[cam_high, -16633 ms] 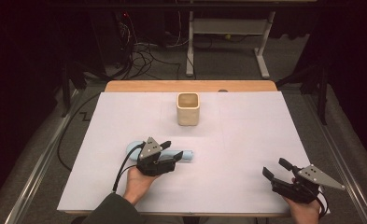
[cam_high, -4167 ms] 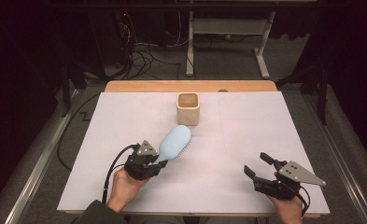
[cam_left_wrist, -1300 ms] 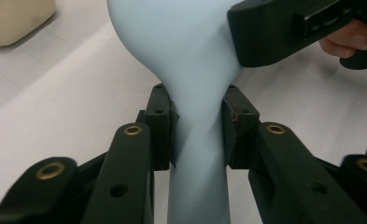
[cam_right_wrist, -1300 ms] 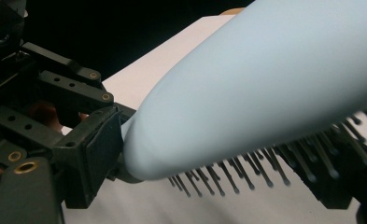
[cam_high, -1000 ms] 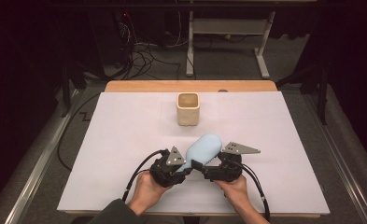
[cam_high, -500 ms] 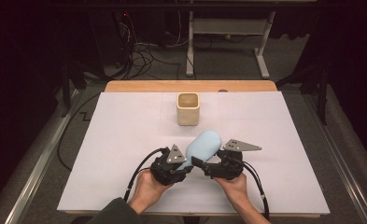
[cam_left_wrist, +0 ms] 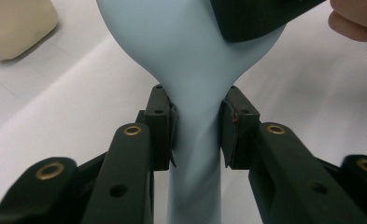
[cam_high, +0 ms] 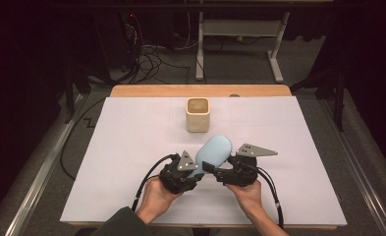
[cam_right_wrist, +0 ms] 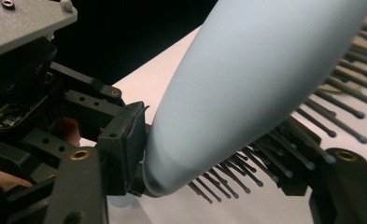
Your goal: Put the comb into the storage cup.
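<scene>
My left tongs [cam_high: 200, 169] hold the hairbrush [cam_high: 214, 151] by its handle, lifted above the bench [cam_high: 107, 147] near its front edge. My right tongs [cam_high: 215, 172] have just been closing on the bristle head; uneven bristles may let it slip or twist.

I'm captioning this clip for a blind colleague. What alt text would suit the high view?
Two hands hold a pale blue hairbrush between them above a white-covered table: the left gripper clamps its handle, while the right gripper has just been closing its jaws around the brush's head. A cream square cup stands behind them near the table's far edge.
</scene>
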